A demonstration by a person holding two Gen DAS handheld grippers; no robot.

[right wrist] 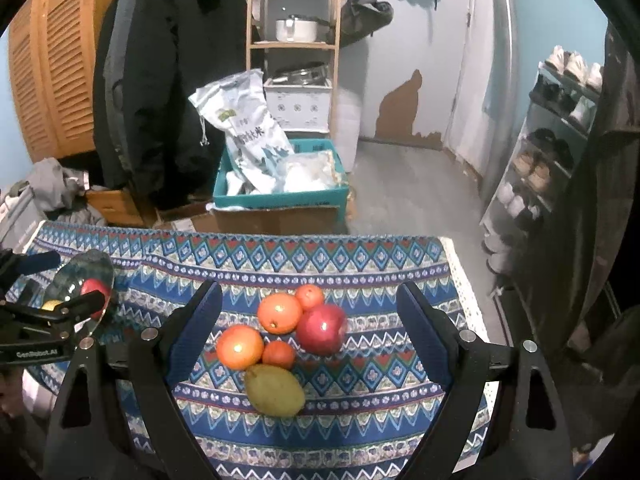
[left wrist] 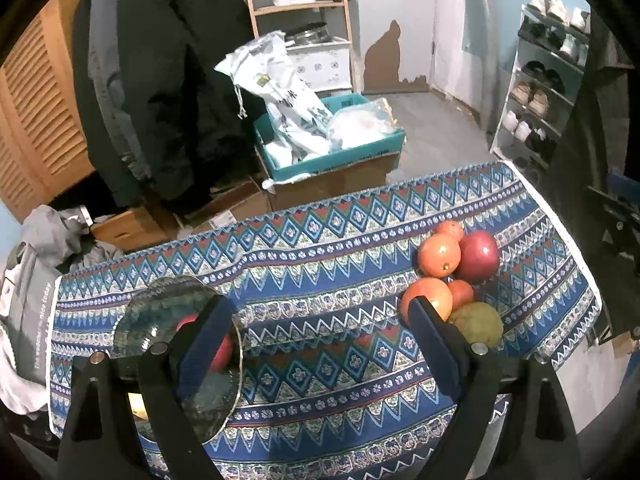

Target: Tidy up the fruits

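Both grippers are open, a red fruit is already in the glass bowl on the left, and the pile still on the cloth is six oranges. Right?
Not quite: the right wrist view shows the pile is mixed, four oranges, a red apple and a greenish pear. The rest holds: left gripper and right gripper are open, and a red fruit sits in the glass bowl.

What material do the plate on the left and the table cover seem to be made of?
Plate: probably clear, glossy glass; the cloth pattern shows through it and its rim glints.
Table cover: seemingly woven or printed fabric, matte; it creases and hangs over the table edge.
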